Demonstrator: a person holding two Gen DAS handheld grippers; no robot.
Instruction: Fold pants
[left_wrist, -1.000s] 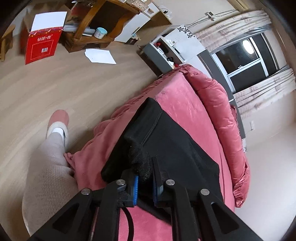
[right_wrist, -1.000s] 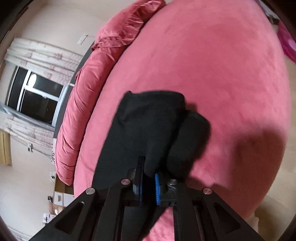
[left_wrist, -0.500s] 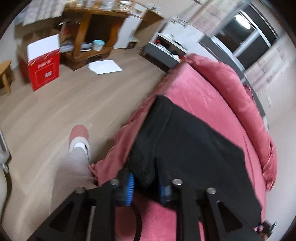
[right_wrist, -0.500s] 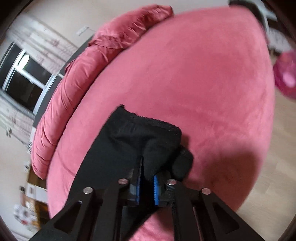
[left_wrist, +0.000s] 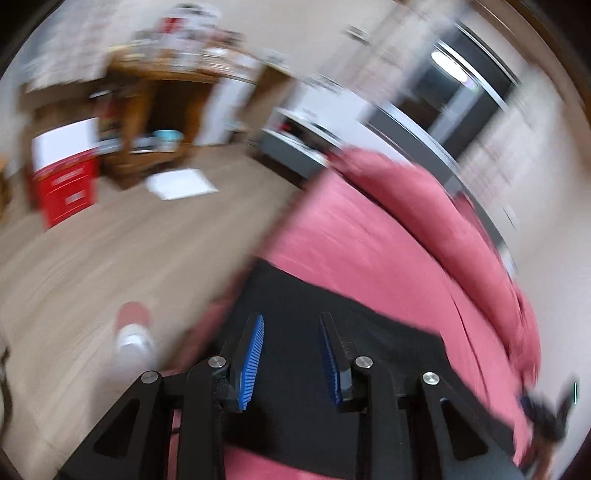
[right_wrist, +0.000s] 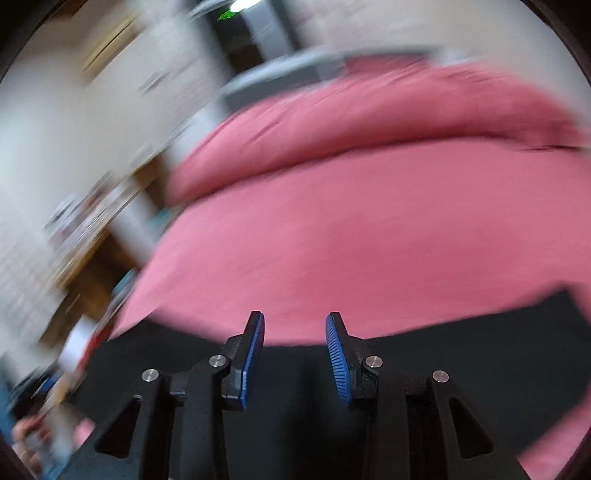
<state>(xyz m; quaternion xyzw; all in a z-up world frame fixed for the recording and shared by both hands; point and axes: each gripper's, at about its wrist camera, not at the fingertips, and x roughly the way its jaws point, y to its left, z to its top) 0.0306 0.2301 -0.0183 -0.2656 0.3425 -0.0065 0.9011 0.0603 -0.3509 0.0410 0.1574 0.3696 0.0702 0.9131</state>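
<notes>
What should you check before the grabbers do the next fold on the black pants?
1. Left gripper open, nothing between its blue pads: ok.
2. Right gripper open and empty: ok.
3. Black fabric pants lying on the pink velvety bed cover, not hanging from either gripper: ok.
4. Pants spread flat without bunches: cannot tell, both views are blurred.
5. Far edge of the pants straight enough to fold along: looks ok, though blurred.
6. Bare bed cover beyond the pants to fold onto: ok.

Black pants (left_wrist: 332, 332) lie flat on the pink bed (left_wrist: 369, 236)
</notes>
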